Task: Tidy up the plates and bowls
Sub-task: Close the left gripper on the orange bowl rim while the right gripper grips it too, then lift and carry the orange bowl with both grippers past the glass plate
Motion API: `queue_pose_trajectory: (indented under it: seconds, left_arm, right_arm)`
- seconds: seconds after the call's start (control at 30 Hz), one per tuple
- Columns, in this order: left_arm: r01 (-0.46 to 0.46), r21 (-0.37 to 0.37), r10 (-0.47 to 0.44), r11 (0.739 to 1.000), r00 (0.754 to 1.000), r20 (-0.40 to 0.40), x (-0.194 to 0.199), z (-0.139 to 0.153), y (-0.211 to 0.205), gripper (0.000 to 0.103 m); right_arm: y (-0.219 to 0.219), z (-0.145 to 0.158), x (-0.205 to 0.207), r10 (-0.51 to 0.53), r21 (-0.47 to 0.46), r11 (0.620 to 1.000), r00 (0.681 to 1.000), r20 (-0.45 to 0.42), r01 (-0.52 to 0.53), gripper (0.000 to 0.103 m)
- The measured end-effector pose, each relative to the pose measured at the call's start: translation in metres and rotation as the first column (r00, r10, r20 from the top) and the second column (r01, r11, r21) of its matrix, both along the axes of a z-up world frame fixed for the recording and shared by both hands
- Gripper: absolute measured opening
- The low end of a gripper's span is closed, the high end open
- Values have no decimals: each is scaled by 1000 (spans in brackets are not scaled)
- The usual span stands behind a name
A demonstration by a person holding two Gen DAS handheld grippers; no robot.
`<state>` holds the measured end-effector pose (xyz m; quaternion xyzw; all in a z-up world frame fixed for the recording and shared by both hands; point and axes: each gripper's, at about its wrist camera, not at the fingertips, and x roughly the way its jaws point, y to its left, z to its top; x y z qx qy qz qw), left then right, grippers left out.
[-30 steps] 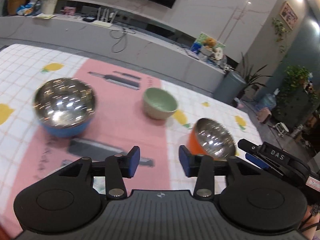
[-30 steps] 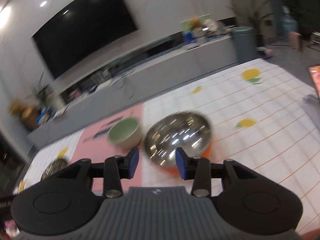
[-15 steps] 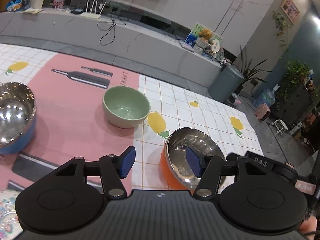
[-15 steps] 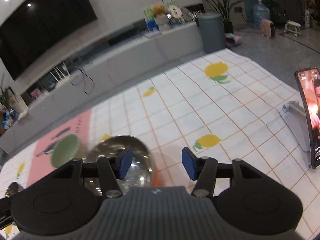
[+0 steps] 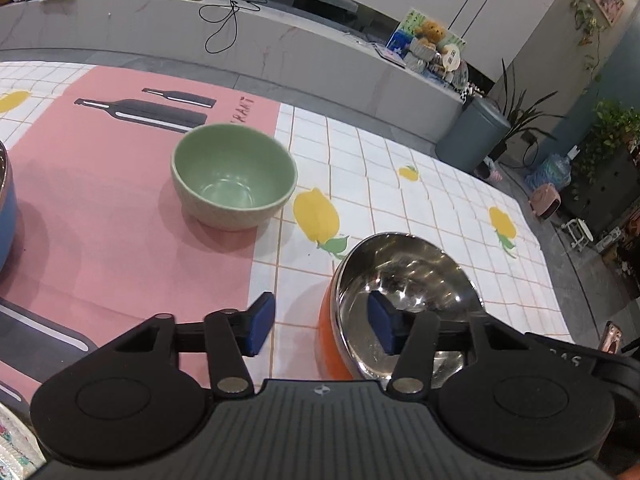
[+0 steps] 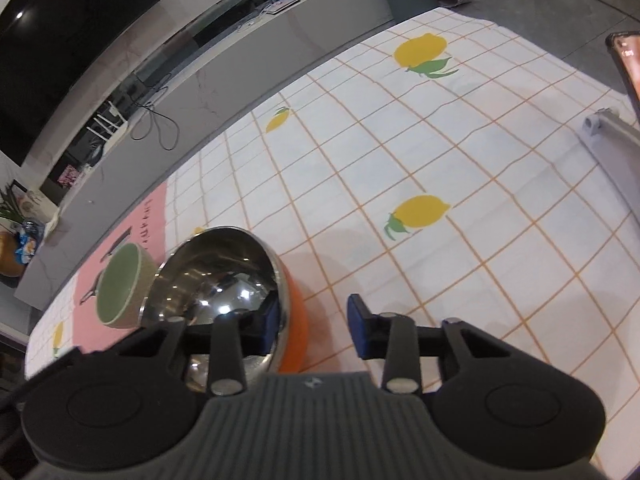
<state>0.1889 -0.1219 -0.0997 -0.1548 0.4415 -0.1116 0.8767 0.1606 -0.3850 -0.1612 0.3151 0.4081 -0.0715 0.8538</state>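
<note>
An orange bowl with a steel inside [image 5: 404,276] stands on the lemon-print cloth. My left gripper [image 5: 322,328] straddles its left wall, one blue pad inside and one outside; the jaws are closing, with a gap still at the outer pad. My right gripper [image 6: 314,330] straddles the opposite wall of the same bowl [image 6: 224,276]; its jaws are closing too, and the outer pad stands clear of the orange side. A green ceramic bowl [image 5: 234,182] sits empty on the pink mat, beyond and to the left. It also shows in the right wrist view as the green bowl [image 6: 120,294].
A blue steel-lined bowl [image 5: 6,216] is cut off at the left edge. A patterned plate [image 5: 12,448] peeks in at the bottom left. A phone [image 6: 626,64] leans on a grey stand [image 6: 612,136] at the right. A grey counter runs along the table's far side.
Both grippers have come down onto the orange bowl, one from each side. The blue bowl has slid out to the left of the left view. Both pairs of jaws widened, then narrowed.
</note>
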Motion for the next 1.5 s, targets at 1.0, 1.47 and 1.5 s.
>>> queue_pose_trajectory:
  seconds: [1.0,1.47,1.5]
  left_arm:
    - [3,-62,-2,998,1000,23,-76,34,33,11]
    - [-26,-69,26,997,1000,4,-135,34,61,12]
    - [-27,-71,27,997,1000,-1,-137,33,62,12]
  right_arm:
    - [31,24,-70,92,-40,995,989,117,-88,8]
    - [59,20,-132,189,-76,981,972,142,-180,7]
    - [59,19,-134,194,-74,980,971,141,-185,7]
